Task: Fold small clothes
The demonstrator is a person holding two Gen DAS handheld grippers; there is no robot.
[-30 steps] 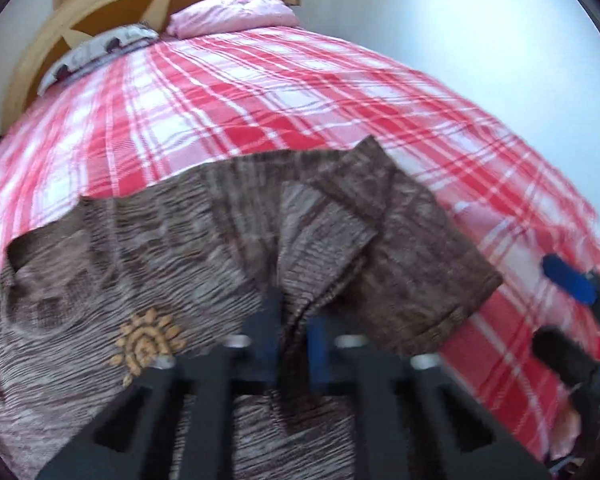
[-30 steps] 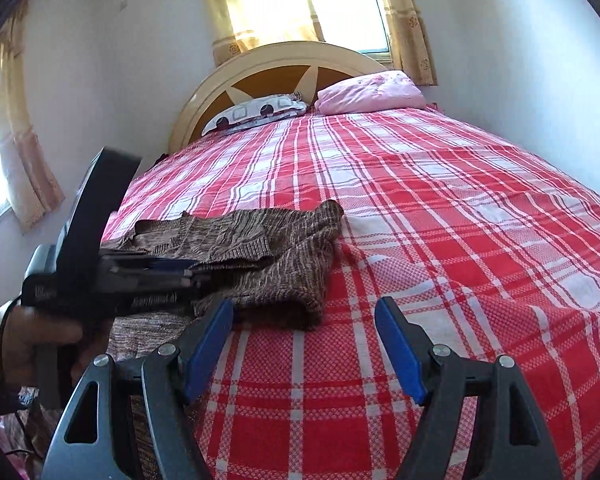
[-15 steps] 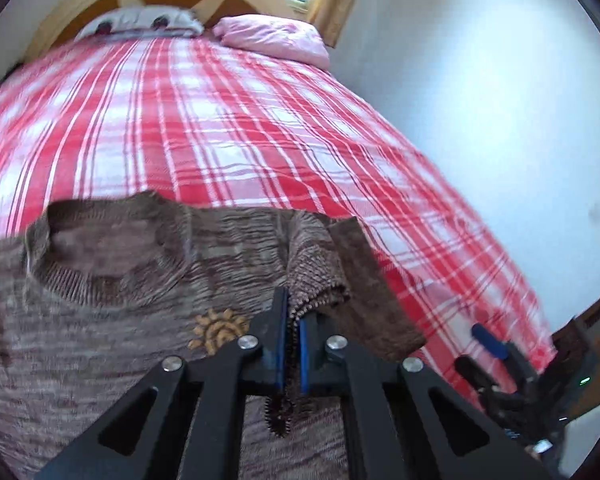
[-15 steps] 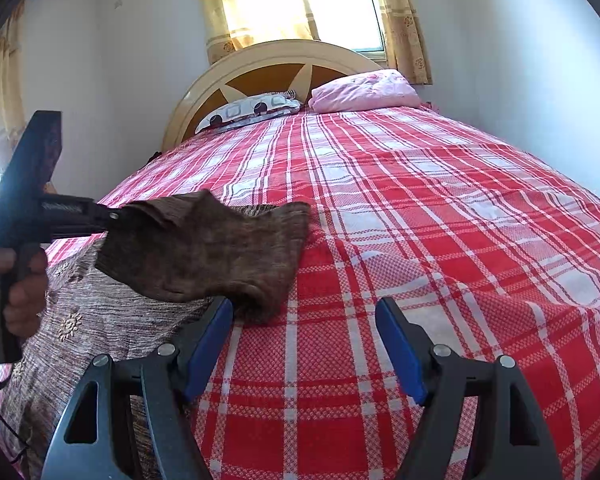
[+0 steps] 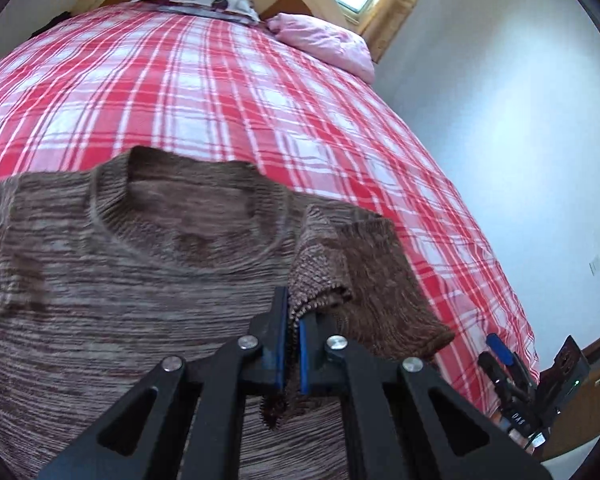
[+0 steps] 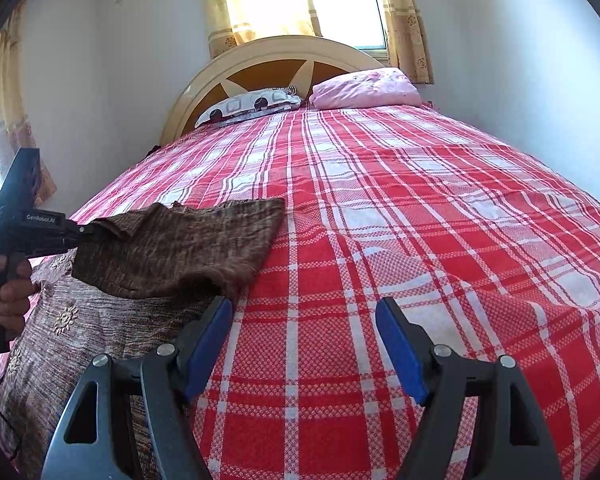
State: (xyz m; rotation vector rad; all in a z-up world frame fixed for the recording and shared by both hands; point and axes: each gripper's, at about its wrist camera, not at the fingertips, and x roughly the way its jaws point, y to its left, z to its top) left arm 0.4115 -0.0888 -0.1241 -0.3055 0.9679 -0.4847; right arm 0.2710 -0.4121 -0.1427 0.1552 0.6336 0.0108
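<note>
A small brown knit sweater with a round neck lies flat on the red plaid bedspread. My left gripper is shut on the edge of its right sleeve and holds the sleeve lifted over the sweater's body. From the right wrist view, the left gripper holds the sleeve stretched above the sweater, which carries small yellow sun motifs. My right gripper hovers open over bare bedspread just right of the sweater, nothing between its blue pads.
A patterned pillow and a pink pillow lie at the curved headboard under a curtained window. White walls close both sides of the bed. A hand grips the left tool's handle.
The left gripper has carried the sleeve leftward across the sweater and rolled. The neck opening is now in front of it. The right gripper has stayed put.
</note>
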